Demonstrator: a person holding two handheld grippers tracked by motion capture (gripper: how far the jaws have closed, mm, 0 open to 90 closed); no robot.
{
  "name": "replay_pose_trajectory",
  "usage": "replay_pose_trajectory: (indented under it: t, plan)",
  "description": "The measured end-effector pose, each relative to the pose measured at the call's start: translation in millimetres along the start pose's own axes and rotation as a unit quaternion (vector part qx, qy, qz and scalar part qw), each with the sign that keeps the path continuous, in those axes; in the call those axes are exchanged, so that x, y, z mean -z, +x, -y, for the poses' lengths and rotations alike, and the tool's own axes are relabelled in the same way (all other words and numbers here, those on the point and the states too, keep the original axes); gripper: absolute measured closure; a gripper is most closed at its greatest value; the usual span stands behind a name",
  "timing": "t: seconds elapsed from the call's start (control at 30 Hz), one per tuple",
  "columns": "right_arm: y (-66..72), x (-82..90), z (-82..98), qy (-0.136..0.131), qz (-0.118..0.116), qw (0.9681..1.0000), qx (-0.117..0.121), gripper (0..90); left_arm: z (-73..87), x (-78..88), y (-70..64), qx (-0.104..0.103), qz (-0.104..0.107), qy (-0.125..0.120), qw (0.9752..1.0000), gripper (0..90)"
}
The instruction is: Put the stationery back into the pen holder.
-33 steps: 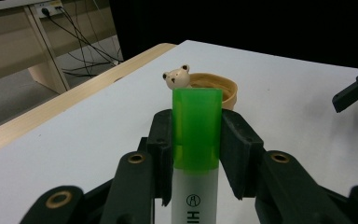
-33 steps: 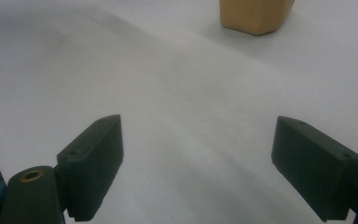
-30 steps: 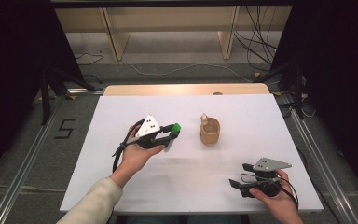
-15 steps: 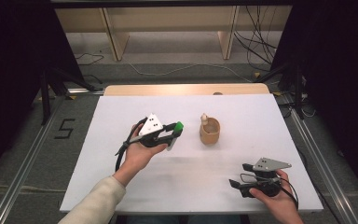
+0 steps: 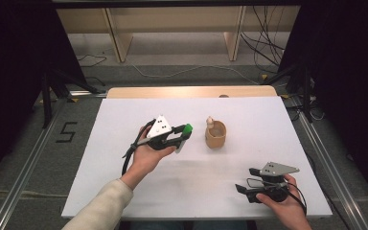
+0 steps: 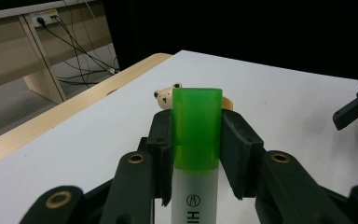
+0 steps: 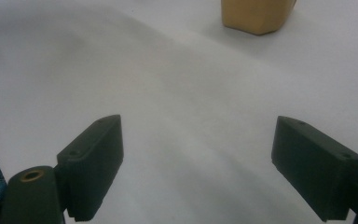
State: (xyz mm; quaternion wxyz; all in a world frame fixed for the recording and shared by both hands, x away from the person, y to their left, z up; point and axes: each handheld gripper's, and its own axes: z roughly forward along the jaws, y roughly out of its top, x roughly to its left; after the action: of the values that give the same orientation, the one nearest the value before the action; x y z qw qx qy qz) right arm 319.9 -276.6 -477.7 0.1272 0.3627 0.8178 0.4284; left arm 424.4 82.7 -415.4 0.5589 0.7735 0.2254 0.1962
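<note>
A white highlighter with a green cap [image 6: 196, 128] is clamped between the jaws of my left gripper [image 5: 182, 134], which is shut on it and held above the middle of the white table [image 5: 124, 115]; the green cap [image 5: 187, 128] points right. Just right of it stands a small wooden cup [image 5: 215, 135] with a little bear figure [image 6: 164, 96] on its rim. My right gripper [image 5: 243, 189] rests low near the table's front right, open, with nothing between its jaws; the cup's base [image 7: 256, 16] lies far ahead of it.
A wooden strip [image 5: 172, 92] runs along the table's far edge. Shelving legs and cables [image 5: 172, 72] lie on the floor beyond. Metal rails [image 5: 24, 177] flank the table.
My left gripper with the highlighter has drifted slightly right and up, toward the cup. The right gripper has stayed put.
</note>
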Motion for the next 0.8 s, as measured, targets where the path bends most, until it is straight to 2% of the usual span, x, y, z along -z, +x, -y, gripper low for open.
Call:
replay_pose_trajectory:
  t: [0.17, 0.33, 0.8]
  plan:
    - [-0.1, -0.2, 0.1, -0.002, 0.000, 1.0000, 0.000, 17.5, -2.5, -5.3, -1.1, 0.001, 0.004, -0.007, 1.0000, 66.9]
    - [-0.1, -0.1, 0.1, -0.002, 0.000, 1.0000, 0.000, 17.5, -3.6, -10.6, -2.4, 0.012, 0.014, -0.009, 0.9998, 66.9]
    - [0.1, 0.4, -0.2, 0.000, 0.001, 1.0000, 0.001, 17.5, -9.1, -22.4, -6.9, -0.003, 0.007, -0.024, 0.9997, 66.9]
